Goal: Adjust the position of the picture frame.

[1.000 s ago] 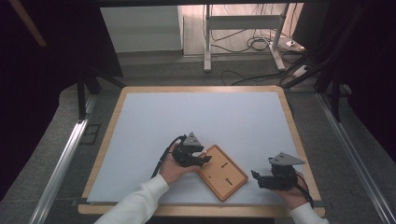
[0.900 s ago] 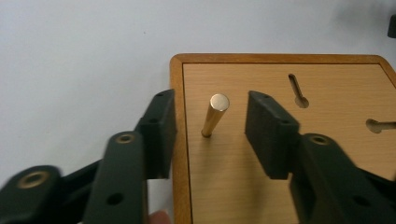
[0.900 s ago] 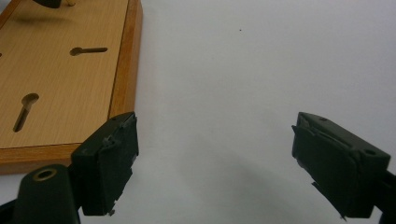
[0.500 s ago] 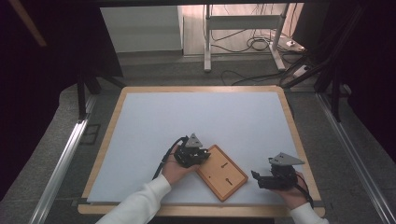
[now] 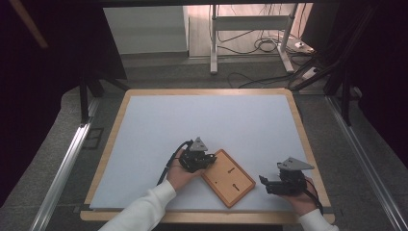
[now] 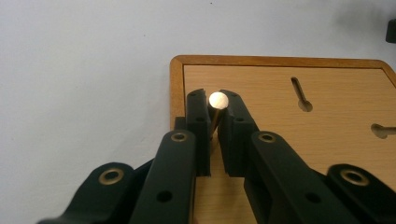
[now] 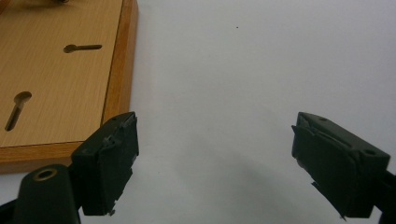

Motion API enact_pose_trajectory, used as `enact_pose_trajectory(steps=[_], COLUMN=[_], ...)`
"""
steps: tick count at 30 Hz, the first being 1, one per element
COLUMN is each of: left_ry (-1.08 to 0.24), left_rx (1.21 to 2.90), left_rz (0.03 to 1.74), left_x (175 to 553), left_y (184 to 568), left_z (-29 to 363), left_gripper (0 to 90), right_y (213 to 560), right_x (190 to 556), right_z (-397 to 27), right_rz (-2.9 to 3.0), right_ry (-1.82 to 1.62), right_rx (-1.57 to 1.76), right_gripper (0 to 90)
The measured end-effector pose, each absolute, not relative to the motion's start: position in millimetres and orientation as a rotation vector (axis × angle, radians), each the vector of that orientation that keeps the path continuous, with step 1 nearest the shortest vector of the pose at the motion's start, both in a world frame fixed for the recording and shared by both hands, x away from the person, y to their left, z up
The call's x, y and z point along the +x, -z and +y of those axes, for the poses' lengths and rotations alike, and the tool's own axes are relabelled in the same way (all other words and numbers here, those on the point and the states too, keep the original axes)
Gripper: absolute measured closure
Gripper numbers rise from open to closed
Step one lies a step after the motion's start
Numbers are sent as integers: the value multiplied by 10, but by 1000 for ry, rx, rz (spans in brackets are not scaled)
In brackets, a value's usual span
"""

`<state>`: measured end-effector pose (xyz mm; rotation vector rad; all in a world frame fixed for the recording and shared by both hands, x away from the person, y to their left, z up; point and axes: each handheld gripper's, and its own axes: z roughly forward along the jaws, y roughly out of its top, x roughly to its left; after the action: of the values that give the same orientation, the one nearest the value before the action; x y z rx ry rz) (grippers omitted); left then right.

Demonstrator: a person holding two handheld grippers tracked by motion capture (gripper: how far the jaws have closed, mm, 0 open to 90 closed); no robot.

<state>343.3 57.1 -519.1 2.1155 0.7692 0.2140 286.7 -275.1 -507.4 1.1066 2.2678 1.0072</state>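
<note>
A wooden board (image 5: 228,179) with two keyhole slots lies near the table's front edge, turned at an angle. My left gripper (image 5: 210,161) sits at the board's left corner. In the left gripper view its jaws have just been closing and now pinch a small peg with a pale round head (image 6: 217,99) above the board (image 6: 289,140). My right gripper (image 5: 263,182) rests on the mat right of the board. Its jaws stand wide apart with nothing between them (image 7: 215,140), and the board's edge (image 7: 119,70) is beside its left jaw.
A white mat (image 5: 207,120) covers a wood-framed table (image 5: 298,120). The two slots (image 6: 300,94) (image 6: 383,130) are cut into the board's face. Cables and a metal stand (image 5: 250,43) are on the floor beyond the table.
</note>
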Motion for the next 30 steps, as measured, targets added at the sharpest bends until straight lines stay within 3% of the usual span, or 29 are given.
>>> enact_pose_trajectory(steps=[18,30], left_ry=[-231,-248], left_rx=[2073,2091], left_rz=[786,773], left_x=[3529,3807], left_y=[5006,4978], left_z=[791,902], left_gripper=[837,837], right_y=[5059,5063], right_x=[2860,2863], right_z=[-2753,-2766], right_rz=[2266,2265], right_ry=[-1012,-1011], right_rx=[1105,1107], right_gripper=[146,146])
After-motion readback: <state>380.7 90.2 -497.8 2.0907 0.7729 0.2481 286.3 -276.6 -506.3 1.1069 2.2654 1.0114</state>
